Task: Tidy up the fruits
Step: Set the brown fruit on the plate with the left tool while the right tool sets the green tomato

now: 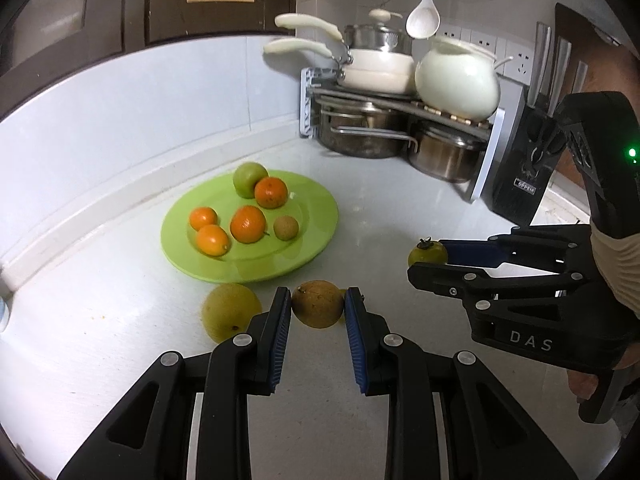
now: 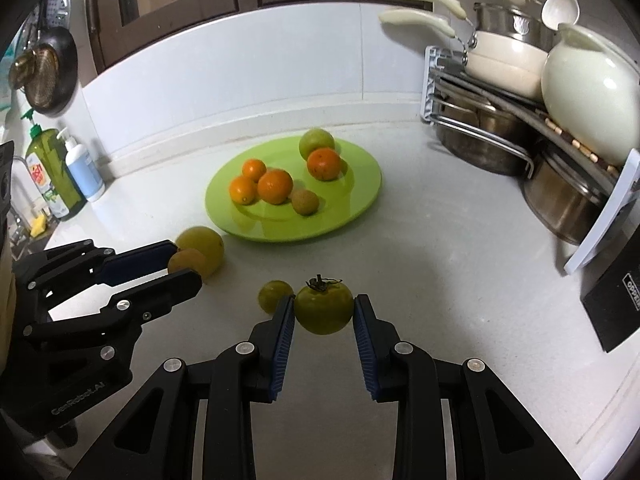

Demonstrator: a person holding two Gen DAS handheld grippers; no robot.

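Left gripper [image 1: 318,305]: squeezing a round brown-yellow fruit [image 1: 317,303] between its blue pads and holding it just above the counter.
Right gripper [image 2: 324,310]: pinching a green tomato [image 2: 324,307] with a dark stem on top, also held a bit above the counter.
Green plate [image 1: 308,236]: sitting on the white counter [image 1: 400,216], beyond both grippers.
Fruits on the plate: four orange ones are lying there, with a green apple [image 1: 249,179] at the far edge touching one orange [image 1: 271,192], and a small brown fruit [image 1: 286,227] just beside another orange.
Yellow fruit [image 1: 229,312]: resting on the counter just in front of the plate, right beside the left gripper.
Small green fruit [image 2: 274,295]: lying on the counter, just left of the tomato in the right wrist view.
Pot rack [image 1: 404,120]: standing in the far corner, holding steel pots, a cream pan and a white jug.
Knife block [image 1: 524,168]: standing right of the rack.
Soap bottles [image 2: 66,172]: standing at the far left by the wall.
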